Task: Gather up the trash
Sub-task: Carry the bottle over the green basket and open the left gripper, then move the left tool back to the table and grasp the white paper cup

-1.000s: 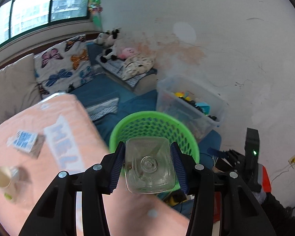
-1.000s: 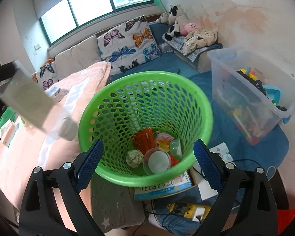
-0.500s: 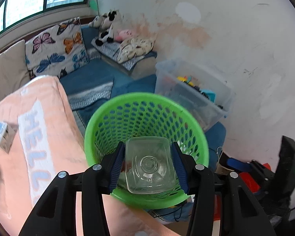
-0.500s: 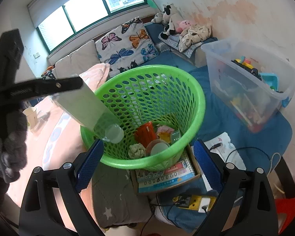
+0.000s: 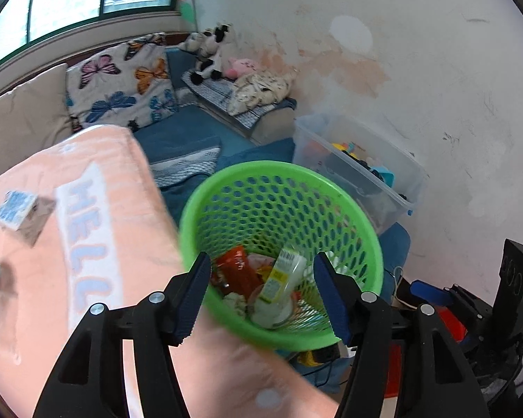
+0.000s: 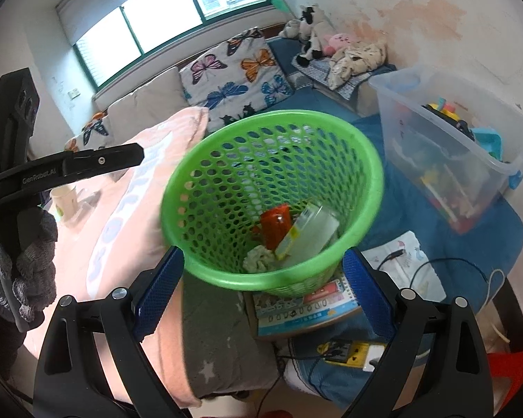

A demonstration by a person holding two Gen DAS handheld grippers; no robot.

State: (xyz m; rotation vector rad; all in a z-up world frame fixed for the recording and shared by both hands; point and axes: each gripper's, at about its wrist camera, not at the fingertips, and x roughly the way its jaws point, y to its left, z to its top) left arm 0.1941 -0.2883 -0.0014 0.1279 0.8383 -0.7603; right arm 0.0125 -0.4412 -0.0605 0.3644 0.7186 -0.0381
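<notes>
The green mesh basket [image 5: 279, 167] [image 6: 275, 116] stands beside the pink-covered bed. Inside it a clear plastic bottle [image 5: 282, 278] [image 6: 313, 233] with a yellow label lies tilted on a red wrapper [image 5: 235, 271] [image 6: 277, 224] and crumpled paper. My left gripper [image 5: 260, 257] hovers over the basket's near rim. Its jaws are opening, and nothing is between the pads. In the right wrist view one of the left gripper's fingers [image 6: 69, 170] shows at the left, held by a gloved hand [image 6: 21, 261]. My right gripper [image 6: 263, 256] is wide open and empty, just in front of the basket.
A clear bin of toys [image 5: 359, 170] [image 6: 453, 146] stands right of the basket. A small blue-and-white carton [image 5: 15, 209] and a paper cup [image 6: 66, 198] sit on the pink blanket [image 5: 87, 226]. A book [image 6: 307, 310] and a power strip [image 6: 348, 351] with cables lie under and before the basket.
The left gripper came down toward the basket, opened and let go of the clear bottle, which now lies inside. The right gripper stayed open and barely moved.
</notes>
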